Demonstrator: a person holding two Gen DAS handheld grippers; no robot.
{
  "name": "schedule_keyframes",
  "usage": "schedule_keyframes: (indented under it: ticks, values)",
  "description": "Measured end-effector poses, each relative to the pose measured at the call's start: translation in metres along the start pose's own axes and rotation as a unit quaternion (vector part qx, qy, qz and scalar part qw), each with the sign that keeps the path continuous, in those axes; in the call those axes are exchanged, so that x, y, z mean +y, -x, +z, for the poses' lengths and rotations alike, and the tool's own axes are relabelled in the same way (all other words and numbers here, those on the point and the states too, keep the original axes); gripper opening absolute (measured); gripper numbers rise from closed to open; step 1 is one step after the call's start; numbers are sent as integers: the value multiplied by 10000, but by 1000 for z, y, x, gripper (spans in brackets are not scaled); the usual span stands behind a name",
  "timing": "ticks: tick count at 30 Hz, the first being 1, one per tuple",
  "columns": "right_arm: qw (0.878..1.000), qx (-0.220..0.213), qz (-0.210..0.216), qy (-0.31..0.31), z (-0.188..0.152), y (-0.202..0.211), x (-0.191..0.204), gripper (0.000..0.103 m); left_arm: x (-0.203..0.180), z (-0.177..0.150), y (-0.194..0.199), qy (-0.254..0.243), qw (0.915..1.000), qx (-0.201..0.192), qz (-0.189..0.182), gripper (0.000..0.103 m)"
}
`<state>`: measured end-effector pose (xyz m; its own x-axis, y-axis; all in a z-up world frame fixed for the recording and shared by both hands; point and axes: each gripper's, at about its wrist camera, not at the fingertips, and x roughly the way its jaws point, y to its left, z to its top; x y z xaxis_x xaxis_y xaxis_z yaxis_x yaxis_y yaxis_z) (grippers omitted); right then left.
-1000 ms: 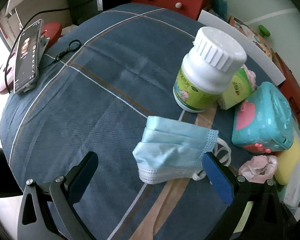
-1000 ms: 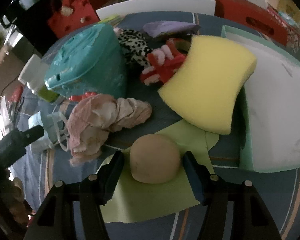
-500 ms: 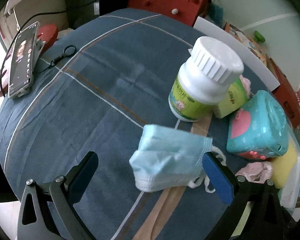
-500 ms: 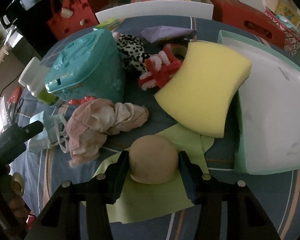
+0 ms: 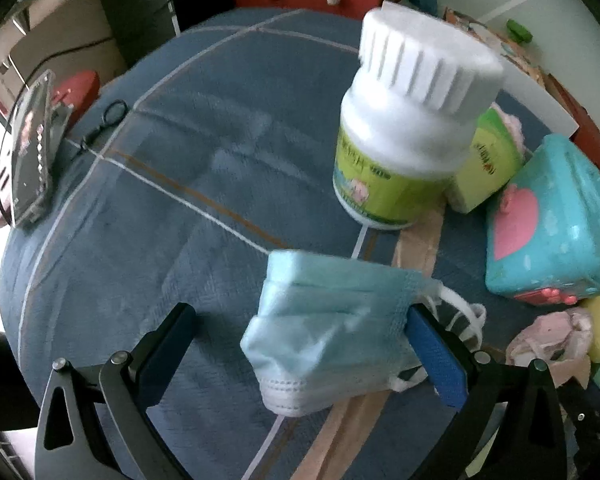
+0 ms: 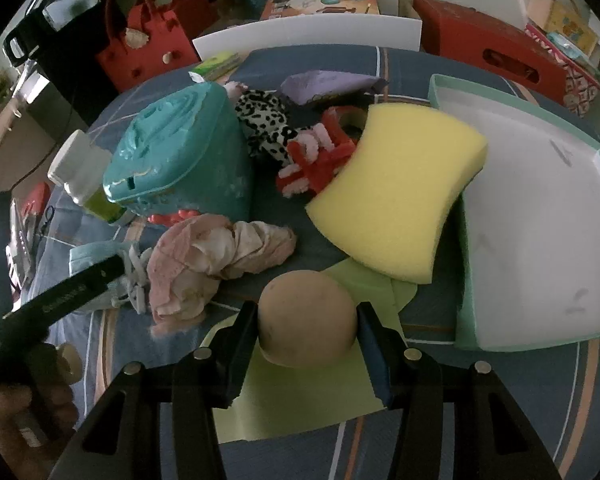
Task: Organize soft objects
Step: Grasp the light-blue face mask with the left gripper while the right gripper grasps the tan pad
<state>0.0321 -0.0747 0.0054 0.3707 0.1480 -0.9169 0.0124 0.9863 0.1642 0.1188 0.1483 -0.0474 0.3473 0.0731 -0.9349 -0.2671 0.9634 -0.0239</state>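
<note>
Over on the left wrist view there's a phone [image 5: 30, 148] propped at the far left edge of the bench [image 5: 172, 216], which has a blue checked cloth over it; the left gripper [image 5: 300, 332] has its fingers spread wide, and a light blue face mask [image 5: 332, 328] sits between them, crumpled, its right end up against the blue pad of the right finger [image 5: 436, 356] while the left finger [image 5: 168, 344] is well clear of it, so nothing's pinched; just behind the mask stands a white pill bottle [image 5: 404, 128] with a green label, then a teal toy box [image 5: 552, 224] with a pink heart further right. Moving to the right wrist view, a hand [image 6: 24, 408] at the lower left holds the other tool; next comes a bunched pink cloth [image 6: 216, 260] lying in front of the teal box; the right gripper [image 6: 308, 328] has its fingers closed snug on a tan squishy ball [image 6: 308, 316], both pads pressed to its sides, over a lime green sheet [image 6: 296, 404]; it looks raised a bit off the sheet but I can't tell for sure; to the right of that a yellow sponge [image 6: 400, 192] leans on the rim of a white tray [image 6: 540, 236] with mint green edges.
</note>
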Motion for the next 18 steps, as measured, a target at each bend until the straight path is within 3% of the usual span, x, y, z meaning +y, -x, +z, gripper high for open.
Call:
schedule_keyframes:
  ticks: [5, 10, 12, 14, 16, 18]
  values:
    - [10000, -19, 2, -18, 0, -2, -3, 53, -4, 8, -6, 54, 10000, 28, 2, 103]
    - [10000, -37, 7, -27, -1, 1, -4, 53, 4, -11, 2, 68, 10000, -1, -44, 101]
    - [10000, -51, 13, -34, -1, 3, -4, 53, 4, -18, 6, 15, 9999, -36, -116, 94]
    - [10000, -59, 14, -51, -1, 5, -6, 53, 1, -19, 11, -49, 9997, -91, -242, 75]
    - [10000, -51, 5, -65, 0, 2, -4, 53, -2, -20, 15, -113, 9992, -125, -375, 64]
    - [10000, -52, 6, -73, 0, 3, -5, 53, -4, -22, 18, -125, 9990, -150, -414, 58]
